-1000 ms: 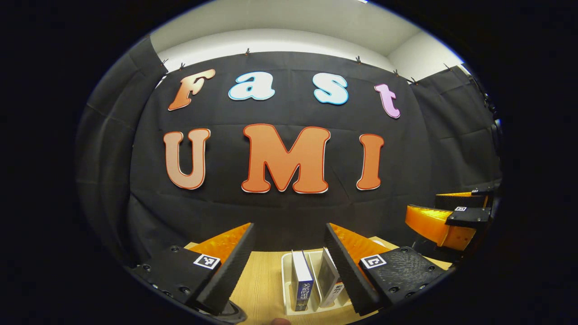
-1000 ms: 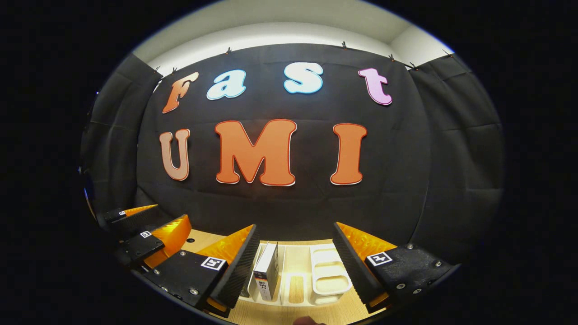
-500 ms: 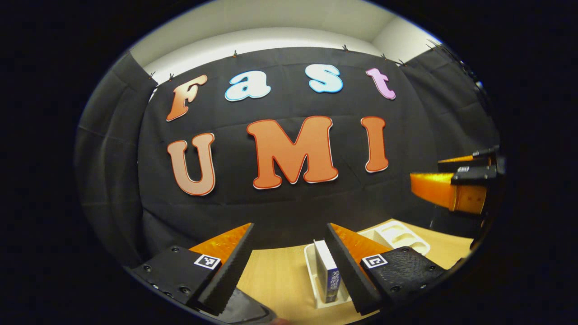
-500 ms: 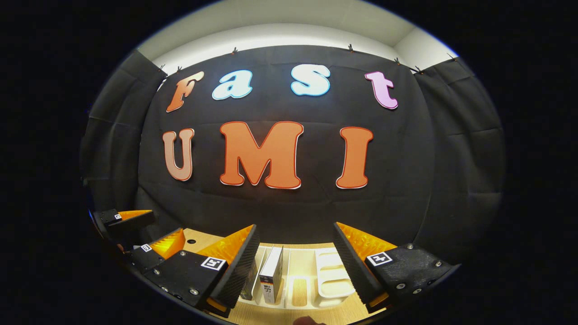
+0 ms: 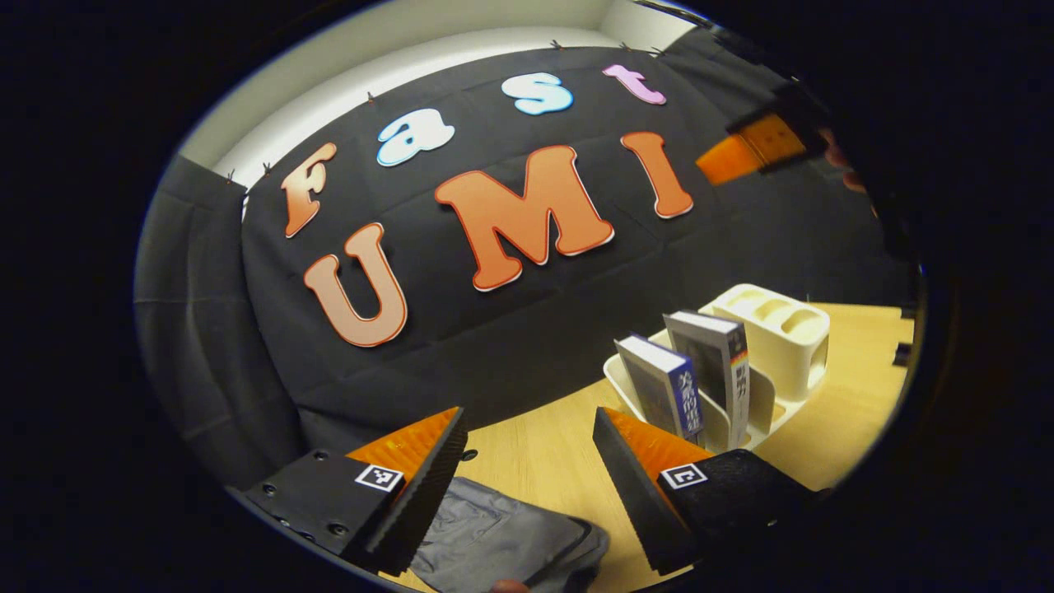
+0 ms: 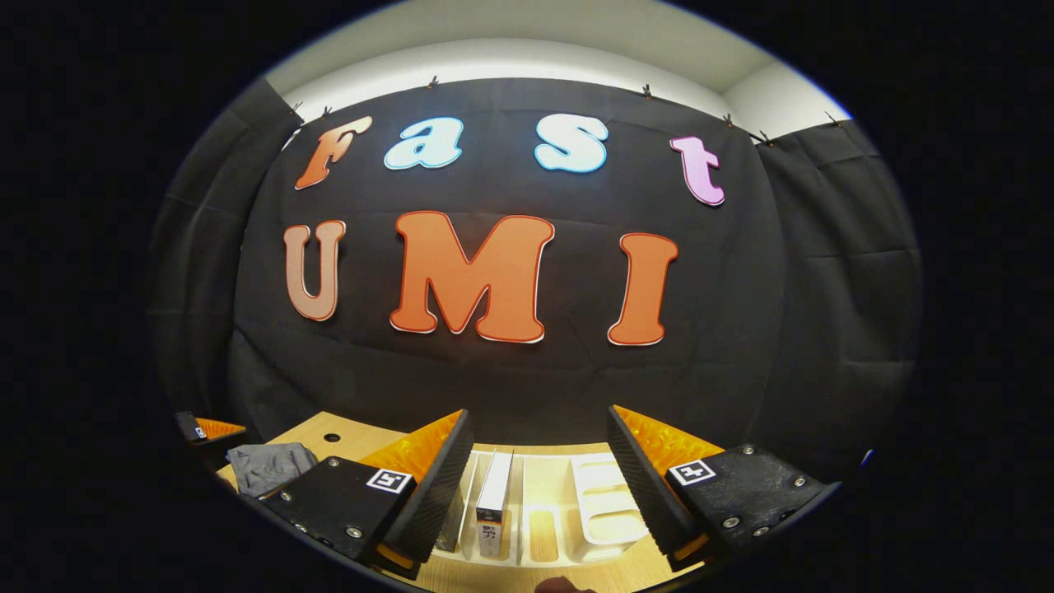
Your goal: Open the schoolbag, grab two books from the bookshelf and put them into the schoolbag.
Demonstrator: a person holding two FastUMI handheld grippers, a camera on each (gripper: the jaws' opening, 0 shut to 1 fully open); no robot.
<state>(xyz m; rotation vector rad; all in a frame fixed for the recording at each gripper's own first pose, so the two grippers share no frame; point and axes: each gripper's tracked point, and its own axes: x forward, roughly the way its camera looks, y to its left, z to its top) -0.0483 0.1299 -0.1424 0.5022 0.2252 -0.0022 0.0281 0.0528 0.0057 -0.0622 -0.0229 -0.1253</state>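
A light wooden counter [image 5: 535,449] is seen before a black cloth wall [image 6: 510,379] under a pale ceiling strip.

The left hand-held gripper [image 5: 527,469] is held with its fingers spread and empty above the counter, over the grey fabric schoolbag [image 5: 502,539] lying flat near the front edge. To its right, a cream plastic bookshelf [image 5: 774,325] stands on the counter with a blue-spined book [image 5: 671,391] and a grey-covered book [image 5: 720,362] upright in its slots. The right hand-held gripper [image 6: 539,469] is likewise spread wide, nothing between its fingers, facing the bookshelf; whether the schoolbag is zipped cannot be judged.
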